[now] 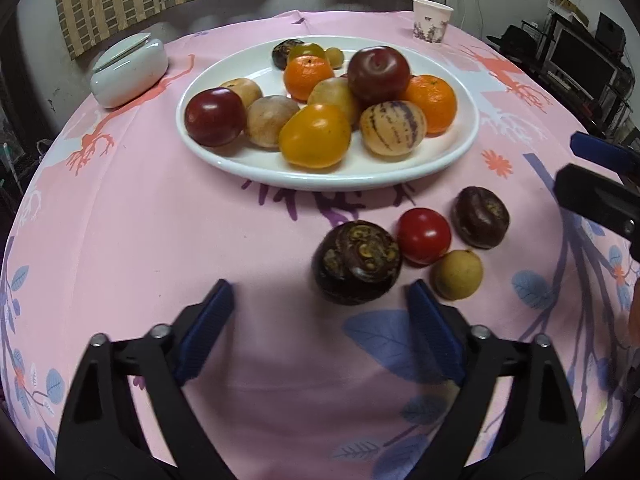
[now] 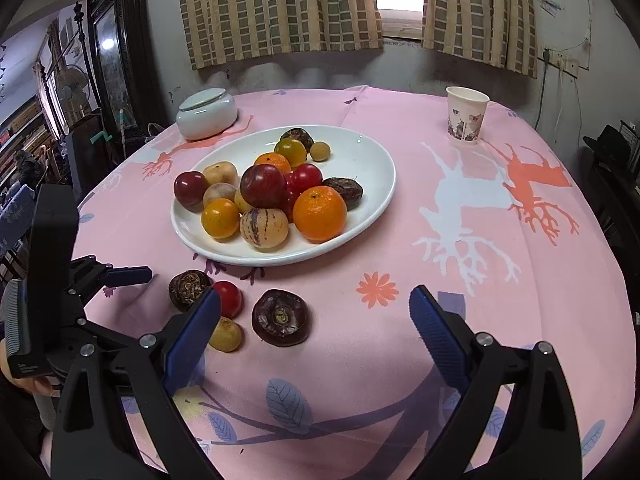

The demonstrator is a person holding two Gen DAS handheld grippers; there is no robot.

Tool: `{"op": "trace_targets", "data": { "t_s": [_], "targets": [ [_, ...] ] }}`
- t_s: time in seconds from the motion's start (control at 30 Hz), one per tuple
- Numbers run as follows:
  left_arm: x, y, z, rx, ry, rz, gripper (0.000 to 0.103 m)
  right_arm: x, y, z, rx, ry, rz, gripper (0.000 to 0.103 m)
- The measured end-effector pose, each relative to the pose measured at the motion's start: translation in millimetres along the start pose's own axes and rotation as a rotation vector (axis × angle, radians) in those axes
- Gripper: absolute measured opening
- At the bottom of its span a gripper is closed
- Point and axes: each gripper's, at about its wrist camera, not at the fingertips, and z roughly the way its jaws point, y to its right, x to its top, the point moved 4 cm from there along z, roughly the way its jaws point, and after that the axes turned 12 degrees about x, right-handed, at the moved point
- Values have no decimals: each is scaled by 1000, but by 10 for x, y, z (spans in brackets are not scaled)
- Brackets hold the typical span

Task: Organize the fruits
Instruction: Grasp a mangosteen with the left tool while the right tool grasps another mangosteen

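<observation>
Pink cloth with printed leaves, branches and deer shapes covers the table (image 1: 140,220); on it stands a white oval plate (image 1: 452,152) heaped with fruit, among them two oranges (image 1: 430,102), two dark red plums (image 1: 214,117), a yellow-orange tomato (image 1: 315,136) and a pale melon with purple stripes (image 1: 391,128).

Four fruits lie loose on the cloth, on the near side of the plate; a large dark brown water chestnut (image 1: 357,262) is nearest to the left gripper, a small red tomato (image 1: 423,235) touches it, a second dark chestnut (image 1: 480,217) lies just beside the tomato, and a small tan round fruit (image 1: 457,275) lies near the tomato, on its near side.

Left gripper (image 1: 320,298) points down at the cloth; its jaws stand apart and nothing is between them; the large chestnut lies just ahead of the blue right pad, close to it, but I cannot tell if it touches. In the right wrist view the left gripper (image 2: 128,274) shows at the left edge, beside the loose fruits.

Right gripper (image 2: 316,304) hangs over the cloth with the jaws wide apart and empty; the second chestnut (image 2: 281,317) lies between the two fingers, well ahead of them and not touched.

Far on the table stand a white lidded jar (image 2: 206,115) and a paper cup (image 2: 466,120); checked curtains (image 2: 280,12) hang behind.
</observation>
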Motion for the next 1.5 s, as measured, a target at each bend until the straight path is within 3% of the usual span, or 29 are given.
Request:
{"op": "trace_targets", "data": {
  "t_s": [0.23, 0.37, 0.6, 0.67, 0.83, 1.1, 1.23, 1.47, 1.5],
  "targets": [
    [45, -30, 24, -10, 45, -34, 64, -45, -28, 63, -13, -42, -14, 95],
    [54, 50, 0, -31, 87, 0, 43, -88, -97, 115, -6, -76, -43, 95],
    [78, -23, -144, -101, 84, -58, 43, -152, -140, 166, -34, -119, -100, 95],
    [85, -20, -194, -67, 107, -42, 43, -154, -84, 165, -70, -124, -107, 95],
    [44, -19, -95, -79, 46, -42, 43, -185, -34, 197, -75, -139, -109, 95],
    [26, -31, -44, -83, 27, -42, 43, -249, -68, 384, -93, -154, -131, 92],
    [30, -31, -40, -86, 25, -46, 43, -272, -120, 525, -70, -193, -133, 80],
    [32, -29, -39, -84, 25, -42, 43, -273, -185, 626, -17, -191, -101, 43],
    [31, -30, -39, -84, 25, -43, 43, -276, -197, 624, -17, -192, -105, 43]
  ]
}}
